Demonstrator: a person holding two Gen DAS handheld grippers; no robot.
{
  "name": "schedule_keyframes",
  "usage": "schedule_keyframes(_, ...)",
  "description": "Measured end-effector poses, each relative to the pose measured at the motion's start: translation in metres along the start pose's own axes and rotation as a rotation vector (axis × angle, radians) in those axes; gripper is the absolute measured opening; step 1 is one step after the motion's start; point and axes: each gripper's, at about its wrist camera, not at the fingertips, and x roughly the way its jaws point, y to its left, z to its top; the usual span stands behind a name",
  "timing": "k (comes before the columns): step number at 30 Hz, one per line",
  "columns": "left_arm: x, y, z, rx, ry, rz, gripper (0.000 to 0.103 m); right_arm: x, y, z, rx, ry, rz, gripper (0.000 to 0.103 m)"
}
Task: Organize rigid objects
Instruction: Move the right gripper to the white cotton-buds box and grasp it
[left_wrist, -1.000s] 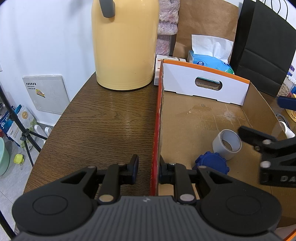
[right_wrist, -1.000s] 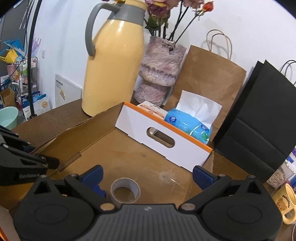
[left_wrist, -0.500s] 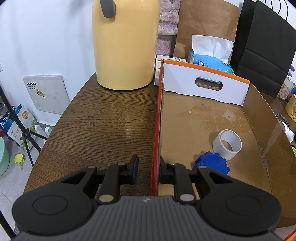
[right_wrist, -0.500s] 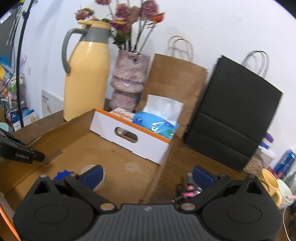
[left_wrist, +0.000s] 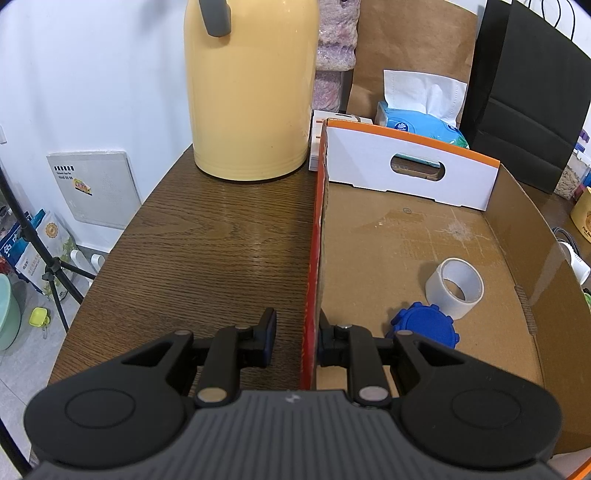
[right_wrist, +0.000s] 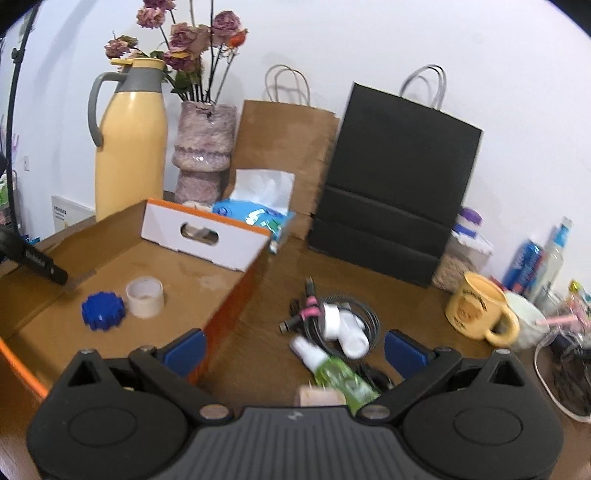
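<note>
**A lived-in home corner**

This looks like a room in someone's home. A dark wooden worktop (left_wrist: 229, 236) stands against a white wall, crowded with a yellow thermos jug (right_wrist: 129, 147), a vase of dried roses (right_wrist: 205, 144), paper shopping bags (right_wrist: 399, 184), a tissue pack (right_wrist: 255, 214) and a yellow mug (right_wrist: 476, 310). Grocery packets (left_wrist: 44, 243) sit on the tiled floor beside it.

Behind your work you have a yellow thermos jug (right_wrist: 129, 147) beside a vase of dried flowers (right_wrist: 204, 147), then a brown paper bag (right_wrist: 286, 147) and a black paper bag (right_wrist: 399, 184); a yellow mug (right_wrist: 476, 310) stands on the surface (left_wrist: 221, 240).
</note>
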Motion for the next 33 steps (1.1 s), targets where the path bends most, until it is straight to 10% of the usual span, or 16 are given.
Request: schedule_keyframes(33,0.0,0.0,0.0,0.001,0.0,0.0,0.021,0.009,-0.007,-0.07,0.138,0.126,-0.045,0.103)
